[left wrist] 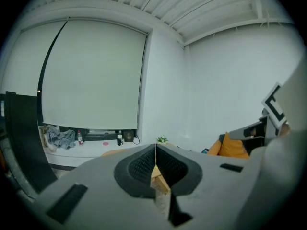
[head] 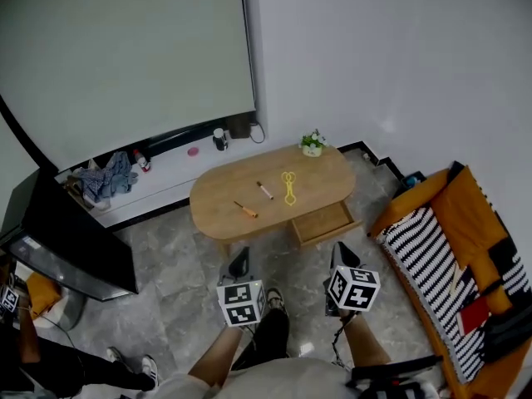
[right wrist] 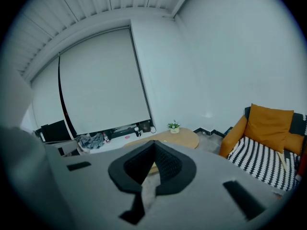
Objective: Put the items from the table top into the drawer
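Observation:
An oval wooden table (head: pixel 224 191) stands ahead of me on the grey floor. On its top lie a yellow scissor-like tool (head: pixel 288 186), a dark pen (head: pixel 264 190) and an orange-handled screwdriver (head: pixel 245 209); a small potted plant (head: pixel 312 144) sits at its far edge. The table's drawer (head: pixel 324 221) is pulled open toward me. My left gripper (head: pixel 241 258) and right gripper (head: pixel 341 251) hang well short of the table, over the floor. In both gripper views the jaws meet, left gripper (left wrist: pixel 155 150) and right gripper (right wrist: pixel 153 145), with nothing between them.
An orange sofa (head: pixel 465 223) with a striped blanket (head: pixel 428 256) stands at the right. A black screen (head: pixel 66 239) leans at the left. A white ledge (head: pixel 166 169) along the wall holds crumpled clothes (head: pixel 108 177) and a cup (head: pixel 219 139). Another person's legs (head: pixel 58 364) show at lower left.

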`<state>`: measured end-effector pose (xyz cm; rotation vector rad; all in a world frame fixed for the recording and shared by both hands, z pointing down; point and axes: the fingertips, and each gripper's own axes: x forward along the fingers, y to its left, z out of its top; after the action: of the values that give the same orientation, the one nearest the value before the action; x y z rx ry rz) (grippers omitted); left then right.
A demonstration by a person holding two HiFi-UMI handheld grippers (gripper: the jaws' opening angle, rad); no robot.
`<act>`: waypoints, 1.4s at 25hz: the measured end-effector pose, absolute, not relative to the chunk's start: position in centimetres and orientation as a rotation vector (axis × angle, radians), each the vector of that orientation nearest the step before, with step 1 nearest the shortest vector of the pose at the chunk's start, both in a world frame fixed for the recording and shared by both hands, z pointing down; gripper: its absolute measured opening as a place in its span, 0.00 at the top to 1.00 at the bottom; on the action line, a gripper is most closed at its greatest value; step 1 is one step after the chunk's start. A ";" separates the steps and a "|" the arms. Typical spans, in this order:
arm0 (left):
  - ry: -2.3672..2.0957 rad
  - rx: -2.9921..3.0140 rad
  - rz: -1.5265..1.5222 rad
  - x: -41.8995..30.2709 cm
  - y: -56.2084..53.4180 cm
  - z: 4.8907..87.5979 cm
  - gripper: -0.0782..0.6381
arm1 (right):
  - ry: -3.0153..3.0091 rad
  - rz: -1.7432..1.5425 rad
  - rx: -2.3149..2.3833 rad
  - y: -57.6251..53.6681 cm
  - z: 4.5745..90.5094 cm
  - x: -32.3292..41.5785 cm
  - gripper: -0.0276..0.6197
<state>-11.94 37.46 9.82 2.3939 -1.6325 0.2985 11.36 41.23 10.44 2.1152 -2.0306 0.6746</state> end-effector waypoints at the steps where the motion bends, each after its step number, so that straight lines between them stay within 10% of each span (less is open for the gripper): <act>1: -1.625 2.402 0.296 -11.5 36.3 9.9 0.88 | -2.024 0.679 2.122 40.2 10.6 11.7 0.97; 35: -1.777 2.185 0.256 -5.5 1.7 12.2 0.88 | -2.092 0.597 1.840 1.5 12.1 17.5 0.97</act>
<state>-5.49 1.75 12.25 2.1851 -1.7768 0.2564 17.51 1.49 12.15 1.8396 -2.0919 0.5965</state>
